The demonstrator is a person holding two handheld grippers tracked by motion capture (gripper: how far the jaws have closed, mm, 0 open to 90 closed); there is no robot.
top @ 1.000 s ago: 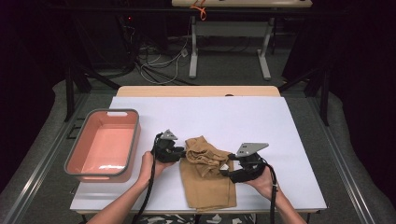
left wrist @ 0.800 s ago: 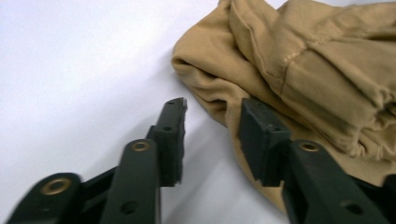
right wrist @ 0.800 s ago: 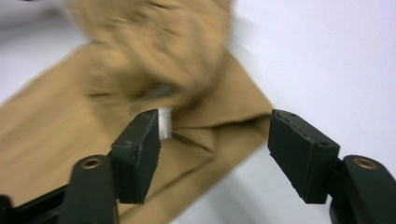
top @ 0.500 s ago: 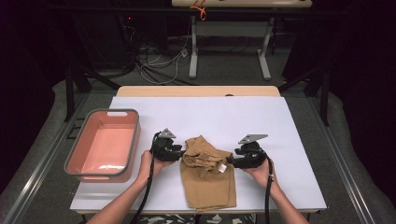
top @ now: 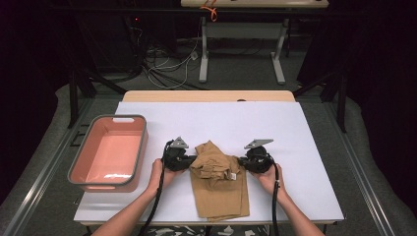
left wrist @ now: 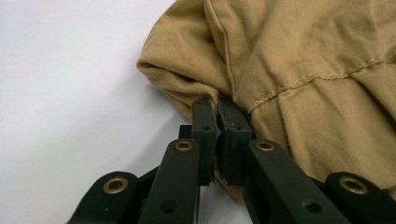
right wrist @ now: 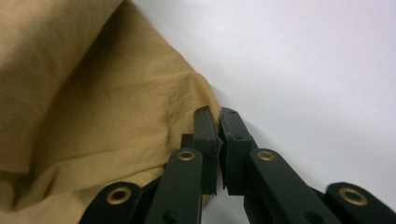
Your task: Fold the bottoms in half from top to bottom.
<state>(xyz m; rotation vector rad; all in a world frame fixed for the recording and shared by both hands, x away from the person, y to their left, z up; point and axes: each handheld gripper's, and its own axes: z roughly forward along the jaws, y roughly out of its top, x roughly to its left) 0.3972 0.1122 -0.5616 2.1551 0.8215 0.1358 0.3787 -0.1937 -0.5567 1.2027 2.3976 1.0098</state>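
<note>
Tan cotton trousers (top: 219, 184) lie on the white table (top: 305, 147), their lower half flat toward the person and their upper half bunched into a loose fold between the two grippers. The left gripper (left wrist: 218, 108) has its jaws closed to a narrow slit on a pinch of cloth at the fold's rounded edge, close beside a stitched seam (left wrist: 299, 81); the fabric rises just past the fingertips and spreads away beyond them. The right gripper (right wrist: 218, 116) is likewise closed on the opposite edge, though it holds only a thin lip of cloth at the very tips, with bare table just beside the outer finger.

That shallow right-hand bite looks like the weak point: if both hands pull apart or lift quickly, the hem could slide out from between the pads and one side would drop, undoing the fold. The left bite sits in gathered layers, so it may carry more plies than intended and drag the lower half along. A small white label (top: 234, 175) shows near the right gripper's tips. Well beyond the left gripper's outer side stands a pink tub (top: 109, 152), far enough not to snag.
</note>
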